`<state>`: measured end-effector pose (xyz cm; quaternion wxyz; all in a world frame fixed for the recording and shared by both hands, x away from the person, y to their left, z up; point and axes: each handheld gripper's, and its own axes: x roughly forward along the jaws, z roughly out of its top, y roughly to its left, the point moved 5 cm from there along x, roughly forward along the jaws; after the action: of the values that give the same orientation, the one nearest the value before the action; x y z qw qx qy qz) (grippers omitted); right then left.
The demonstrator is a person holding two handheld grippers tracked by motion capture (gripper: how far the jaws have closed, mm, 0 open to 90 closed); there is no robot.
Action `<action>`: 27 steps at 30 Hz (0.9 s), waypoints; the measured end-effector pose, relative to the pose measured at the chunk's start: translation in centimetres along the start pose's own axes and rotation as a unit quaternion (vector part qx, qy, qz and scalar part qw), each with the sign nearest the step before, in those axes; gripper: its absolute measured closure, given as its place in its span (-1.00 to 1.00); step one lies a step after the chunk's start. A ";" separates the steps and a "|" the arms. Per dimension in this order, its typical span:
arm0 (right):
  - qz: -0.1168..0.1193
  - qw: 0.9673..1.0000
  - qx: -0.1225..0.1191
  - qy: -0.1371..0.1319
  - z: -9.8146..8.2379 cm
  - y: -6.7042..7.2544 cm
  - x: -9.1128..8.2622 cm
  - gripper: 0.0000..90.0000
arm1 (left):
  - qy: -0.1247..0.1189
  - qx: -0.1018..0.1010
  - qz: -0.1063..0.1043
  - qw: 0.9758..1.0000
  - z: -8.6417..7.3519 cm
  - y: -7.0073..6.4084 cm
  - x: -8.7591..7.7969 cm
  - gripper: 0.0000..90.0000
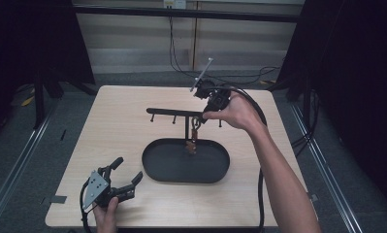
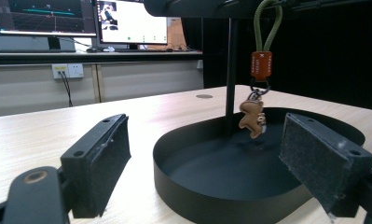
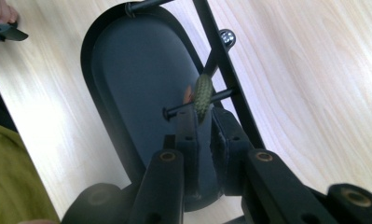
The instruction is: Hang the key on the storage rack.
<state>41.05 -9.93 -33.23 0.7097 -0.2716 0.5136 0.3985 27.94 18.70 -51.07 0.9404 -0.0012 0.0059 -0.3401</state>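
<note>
The left gripper (image 1: 123,182) lies nearest the high camera, at the front left of the table (image 1: 118,126) in the person's left hand (image 1: 106,216). Its jaws stand wide apart with nothing between them, and it sits just beside the near-left end of the oval black tray (image 1: 154,167) without touching it. In the left gripper view the tray wall curves between the two pads (image 2: 99,158).

The keychain (image 1: 195,138) hangs from a peg on the crossbar (image 1: 174,113) of the black stand, which rises from the tray on one upright post (image 1: 187,128). Its green cord loop (image 3: 203,95) goes over the peg (image 3: 183,108); below it come an orange tag (image 2: 261,65), a metal ring and a small brown figure (image 2: 251,119) dangling over the tray floor.

The right gripper (image 1: 201,119), in the right hand (image 1: 237,111), comes down onto the crossbar from behind and above. In the right gripper view its jaws are drawn nearly together around the cord loop just at the peg; whether the pads still press on the cord cannot be told.

Counted: two grippers, one tray, one stand with one crossbar, one keychain with one tag and one figure. The high view shows about four pegs along the crossbar; the right gripper view shows three
</note>
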 end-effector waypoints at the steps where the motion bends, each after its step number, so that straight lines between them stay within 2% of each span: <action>1: 0.004 1.000 0.002 -0.001 -0.1 0.0 0.0 0.74 | 0.000 0.000 0.000 1.000 0.0 0.0 0.0 -0.65; 6: 0.018 1.000 0.009 -0.001 -1.1 0.1 0.0 0.63 | 0.002 0.001 0.002 1.000 0.0 0.0 0.0 -0.65; 10: 0.031 0.999 0.012 -0.011 -2.0 0.1 0.2 0.58 | 0.004 0.003 0.001 1.000 0.0 0.0 -0.1 -0.65; 11: 0.036 0.999 0.018 -0.014 -2.1 0.3 0.1 0.58 | 0.004 0.004 0.003 1.000 0.0 0.0 -0.1 -0.65; 13: 0.038 0.999 0.011 -0.022 -2.4 0.5 0.1 0.58 | 0.004 0.004 0.003 1.000 0.0 0.0 -0.1 -0.65; 19: 0.052 0.998 0.012 -0.040 -3.1 1.9 0.1 0.60 | 0.002 0.001 0.003 1.000 0.0 0.0 0.0 -0.65; 23: 0.036 0.998 0.010 -0.051 -3.7 2.2 0.3 0.59 | 0.001 0.001 0.003 1.000 0.0 0.0 0.0 -0.65; 27: 0.047 0.996 0.005 -0.081 -4.3 2.9 0.5 0.60 | 0.002 0.001 0.003 1.000 0.0 0.0 0.0 -0.65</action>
<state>36.51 -11.67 -34.99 0.7304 -0.2106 0.4687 0.4500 27.92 18.74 -51.08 0.9413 0.0010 0.0076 -0.3375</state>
